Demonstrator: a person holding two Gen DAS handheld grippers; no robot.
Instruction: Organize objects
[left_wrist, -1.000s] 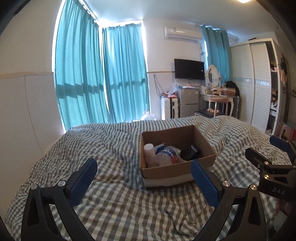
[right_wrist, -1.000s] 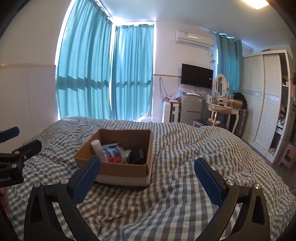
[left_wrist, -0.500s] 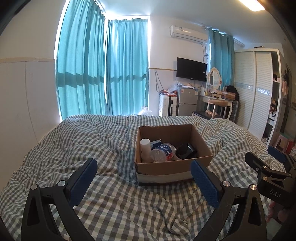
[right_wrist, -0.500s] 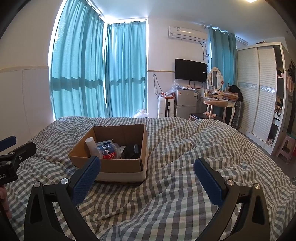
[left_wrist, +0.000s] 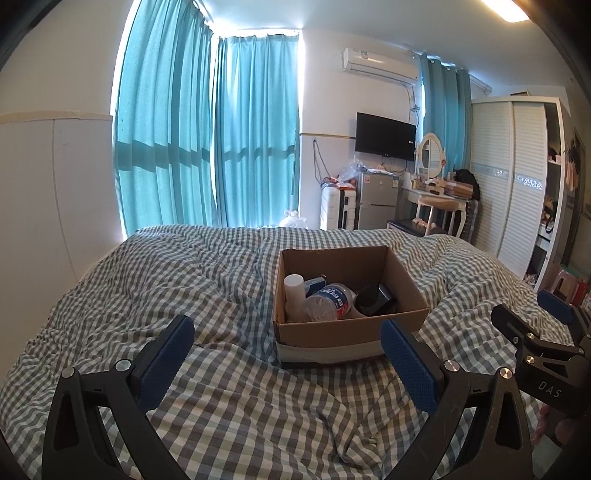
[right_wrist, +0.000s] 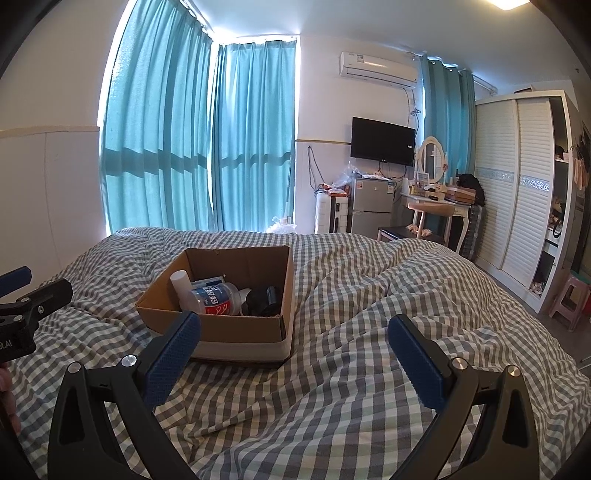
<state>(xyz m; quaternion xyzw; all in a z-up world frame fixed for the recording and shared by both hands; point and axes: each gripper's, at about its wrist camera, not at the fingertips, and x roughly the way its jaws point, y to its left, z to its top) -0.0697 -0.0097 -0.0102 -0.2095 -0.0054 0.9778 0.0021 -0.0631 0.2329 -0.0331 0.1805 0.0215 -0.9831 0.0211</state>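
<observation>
Both grippers, left (left_wrist: 286, 349) and right (right_wrist: 293, 341), spread, empty. Box (left_wrist: 347, 334) ahead between left jaws, items inside. Sorting looks unstarted.

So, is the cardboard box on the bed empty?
No, the cardboard box holds a plastic bottle, a white container and a black object.

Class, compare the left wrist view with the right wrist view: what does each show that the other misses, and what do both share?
Only the left wrist view shows the right gripper at its right edge. Only the right wrist view shows the left gripper at its left edge and a pink stool. Both show the cardboard box on the checked bedcover, holding a water bottle, a white-capped container and a black object, with open jaws in front.
</observation>
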